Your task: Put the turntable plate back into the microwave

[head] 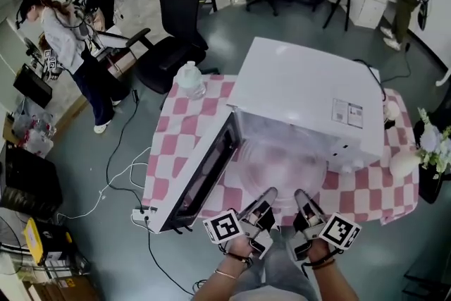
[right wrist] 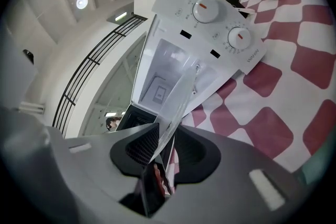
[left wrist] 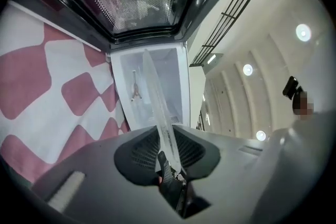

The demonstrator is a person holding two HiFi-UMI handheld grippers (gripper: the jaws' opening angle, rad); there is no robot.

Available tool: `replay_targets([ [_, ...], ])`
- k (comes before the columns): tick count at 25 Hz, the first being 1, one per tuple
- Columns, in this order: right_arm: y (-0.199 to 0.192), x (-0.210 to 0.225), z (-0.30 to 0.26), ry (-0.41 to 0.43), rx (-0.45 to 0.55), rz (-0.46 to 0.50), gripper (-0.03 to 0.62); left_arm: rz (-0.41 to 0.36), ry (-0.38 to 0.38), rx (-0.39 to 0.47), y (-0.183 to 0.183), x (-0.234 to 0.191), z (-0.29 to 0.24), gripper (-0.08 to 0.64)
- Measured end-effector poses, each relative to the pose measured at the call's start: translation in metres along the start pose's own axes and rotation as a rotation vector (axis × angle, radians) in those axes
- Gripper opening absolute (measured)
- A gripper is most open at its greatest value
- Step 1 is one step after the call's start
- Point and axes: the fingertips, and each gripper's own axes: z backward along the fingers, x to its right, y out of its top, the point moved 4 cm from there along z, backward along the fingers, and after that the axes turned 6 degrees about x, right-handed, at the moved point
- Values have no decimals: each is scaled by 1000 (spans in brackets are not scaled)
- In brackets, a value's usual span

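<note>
The left gripper (head: 266,198) and right gripper (head: 303,199) are each clamping narrowly on the near rim of the glass turntable plate (head: 282,162), which is hovering at the microwave's (head: 303,88) mouth; likely heavy, slick and breakable, it is needing level carrying between the cavity walls, beside the open door (head: 204,176).

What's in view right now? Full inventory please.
microwave: 1, white, on the tablecloth, door open
turntable plate: 1, clear glass, at the microwave's opening
tablecloth: 1, pink-and-white check, spread under the microwave
bottle: 1, clear, tablecloth's far left corner
office chairs: at least 2, black, beyond the microwave
power strip: 1, white, floor, by the tablecloth's near left corner
people: 2, background, far left and far right
left hand-held gripper: 1, grey, shut on the turntable plate
right hand-held gripper: 1, grey, shut on the turntable plate
</note>
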Motion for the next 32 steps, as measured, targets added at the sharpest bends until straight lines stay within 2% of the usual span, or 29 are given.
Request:
replay_targets([
  [4,9,1,-23,118,-5,55,92,39,23,10,0,-18,-9,63],
  [13,20,20,-43,100,-7,52,92,99,-6,35,6,-37,-29,58],
  [25,36,32,-64,94,-12,103,92,186,-41,81,10,-53,-55,54],
  [32,41,32,-60,87,-21,145,99,190,-84,87,11,-51,-64,49],
])
